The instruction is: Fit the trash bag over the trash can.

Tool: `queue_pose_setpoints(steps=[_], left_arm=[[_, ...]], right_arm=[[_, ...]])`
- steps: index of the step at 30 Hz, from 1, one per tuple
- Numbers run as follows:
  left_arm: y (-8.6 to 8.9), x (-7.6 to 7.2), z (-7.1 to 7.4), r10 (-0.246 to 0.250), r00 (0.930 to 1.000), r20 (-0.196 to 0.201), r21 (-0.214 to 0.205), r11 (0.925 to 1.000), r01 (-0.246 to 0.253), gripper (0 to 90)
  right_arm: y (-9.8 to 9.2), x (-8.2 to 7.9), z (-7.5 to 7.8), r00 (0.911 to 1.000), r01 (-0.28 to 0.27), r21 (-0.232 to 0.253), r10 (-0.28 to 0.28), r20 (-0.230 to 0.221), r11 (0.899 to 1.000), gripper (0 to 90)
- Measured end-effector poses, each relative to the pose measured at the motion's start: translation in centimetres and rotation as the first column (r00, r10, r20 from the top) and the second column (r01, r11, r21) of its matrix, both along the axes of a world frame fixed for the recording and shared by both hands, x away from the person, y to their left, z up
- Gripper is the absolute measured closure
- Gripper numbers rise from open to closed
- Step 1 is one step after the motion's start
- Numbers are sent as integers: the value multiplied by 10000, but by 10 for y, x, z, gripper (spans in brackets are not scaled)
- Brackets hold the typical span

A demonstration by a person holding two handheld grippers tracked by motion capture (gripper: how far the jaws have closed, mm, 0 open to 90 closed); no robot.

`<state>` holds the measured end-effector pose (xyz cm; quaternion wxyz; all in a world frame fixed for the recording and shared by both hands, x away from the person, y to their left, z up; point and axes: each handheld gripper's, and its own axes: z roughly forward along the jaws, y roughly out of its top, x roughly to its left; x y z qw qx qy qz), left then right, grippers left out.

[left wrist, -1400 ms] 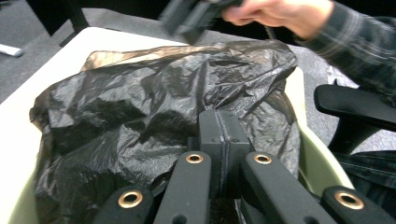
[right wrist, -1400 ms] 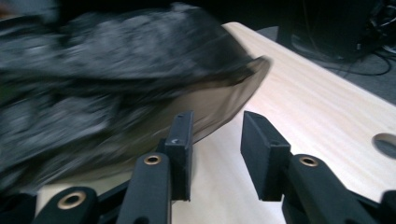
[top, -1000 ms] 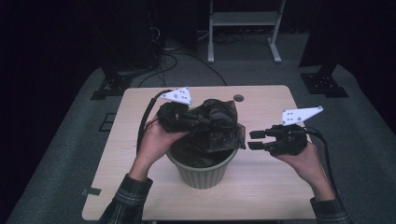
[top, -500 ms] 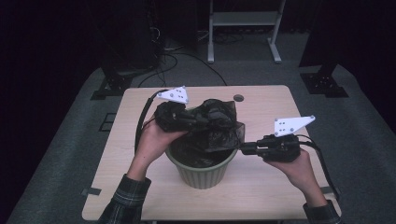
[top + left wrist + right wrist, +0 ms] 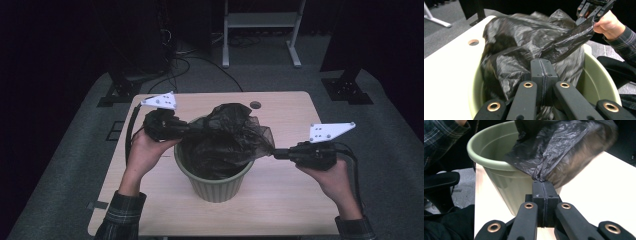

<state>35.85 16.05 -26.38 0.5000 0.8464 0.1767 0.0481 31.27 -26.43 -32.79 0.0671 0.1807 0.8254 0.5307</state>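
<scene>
Since a second ago the right gripper (image 5: 278, 153) has been closed on the crinkled black plastic bag (image 5: 227, 140), its jaws having just pinched an edge now drawn out toward the worktop's right edge. The left gripper (image 5: 199, 129) is kept clamped on the opposite edge. The bag sits bunched in the round green plastic bin (image 5: 212, 182) mid-worktop; spreading over the rim appears begun.

Plaid sleeves (image 5: 120, 217); 2 black grippers, seemingly brass-riveted.
</scene>
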Motion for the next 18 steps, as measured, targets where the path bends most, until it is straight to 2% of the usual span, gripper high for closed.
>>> queue_pose_setpoints(steps=[11,18], left_arm=[[40,-3,-8,727,9968,-335,-414,9964,-741,900],[63,-6,-8,1170,9923,-401,-670,9906,-1195,900]], right_arm=[[-21,6,-2,9988,479,-122,-480,-57,9988,897],[-31,8,-1,9971,757,-129,-758,-102,9970,897]])
